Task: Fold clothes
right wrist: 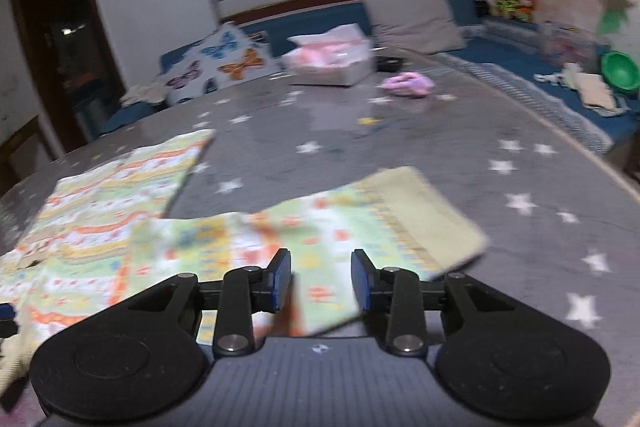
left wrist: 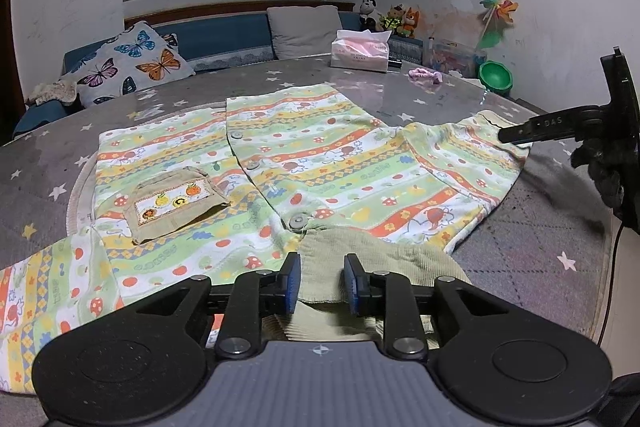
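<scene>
A child's patterned button-up shirt [left wrist: 320, 163] with green, orange and yellow stripes lies spread flat on the grey star-print table [left wrist: 540, 227]. It has a beige pocket [left wrist: 176, 207] and a beige corduroy collar [left wrist: 360, 247]. My left gripper [left wrist: 319, 283] is open, its jaws either side of the collar. My right gripper [right wrist: 320, 281] is open over the right sleeve [right wrist: 360, 223], near its beige cuff [right wrist: 432, 215]. The right gripper also shows in the left wrist view [left wrist: 516, 135] at the sleeve's cuff. The right wrist view is blurred.
A pink tissue pack [left wrist: 360, 55] and a pink cloth [left wrist: 426, 75] lie at the table's far side. A blue sofa with a butterfly cushion [left wrist: 132, 67], a grey cushion [left wrist: 306, 29], plush toys [left wrist: 390, 17] and a green bowl [left wrist: 496, 77] stand behind.
</scene>
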